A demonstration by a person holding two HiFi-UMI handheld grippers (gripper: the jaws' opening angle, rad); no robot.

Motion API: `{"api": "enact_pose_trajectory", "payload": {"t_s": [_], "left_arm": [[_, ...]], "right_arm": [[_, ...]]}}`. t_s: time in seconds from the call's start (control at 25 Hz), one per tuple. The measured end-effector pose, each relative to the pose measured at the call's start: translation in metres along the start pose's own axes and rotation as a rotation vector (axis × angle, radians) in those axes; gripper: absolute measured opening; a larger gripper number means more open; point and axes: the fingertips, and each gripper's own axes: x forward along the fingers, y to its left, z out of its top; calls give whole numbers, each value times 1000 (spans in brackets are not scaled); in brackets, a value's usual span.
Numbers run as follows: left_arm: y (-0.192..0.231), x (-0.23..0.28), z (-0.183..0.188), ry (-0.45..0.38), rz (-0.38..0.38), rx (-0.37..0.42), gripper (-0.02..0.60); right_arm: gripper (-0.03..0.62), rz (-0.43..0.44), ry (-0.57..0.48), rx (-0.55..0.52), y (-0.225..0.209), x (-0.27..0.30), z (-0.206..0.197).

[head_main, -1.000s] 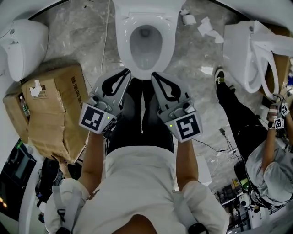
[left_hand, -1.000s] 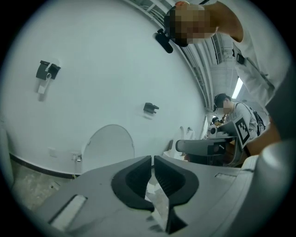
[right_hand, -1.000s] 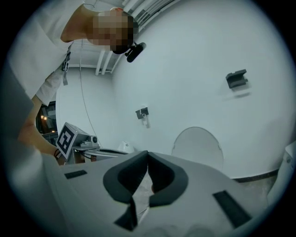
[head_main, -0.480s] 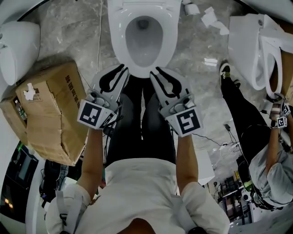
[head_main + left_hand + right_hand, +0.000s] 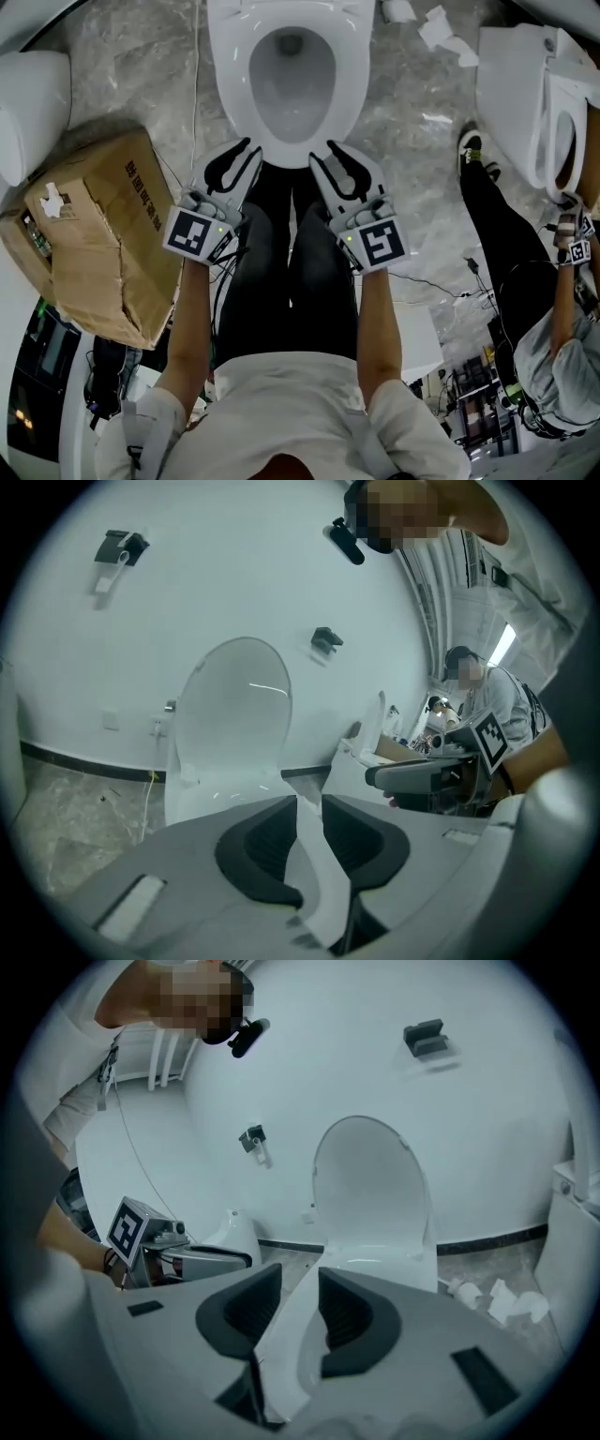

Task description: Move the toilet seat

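Head view: your left gripper [image 5: 246,146] and right gripper [image 5: 332,148], jaws just opening, grip nothing; clamp the near rim of the toilet seat [image 5: 349,82] evenly.

White oval toilet seat [image 5: 228,75] lies flat on the bowl [image 5: 291,89] rim, narrow front edge nearest; lid [image 5: 232,719] stands upright behind it.

Left gripper [image 5: 246,149], right gripper [image 5: 330,149]: newly ajar
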Motion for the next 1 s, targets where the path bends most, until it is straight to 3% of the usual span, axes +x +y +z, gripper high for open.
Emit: {"api": "enact_pose_trajectory", "payload": {"t_s": [0.4,0.48,0.68,0.76,1.0], "left_arm": [[19,23,-67,85,22,-62,132],[24,27,-78,95,28,-69,138],[35,34,-106,132,49,-94,176],[39,33,-118,149,60,-104,188],[48,34,-149,195,81,-137,227]], "right_arm": [[167,-54,94,85,-33,11,-76],[204,-57,111,97,-37,14,-90],[206,-86,161,138,-50,20,-125],[238,-93,184,151,-53,22,-137],[238,-130,232,185,-65,24,-170]]}}
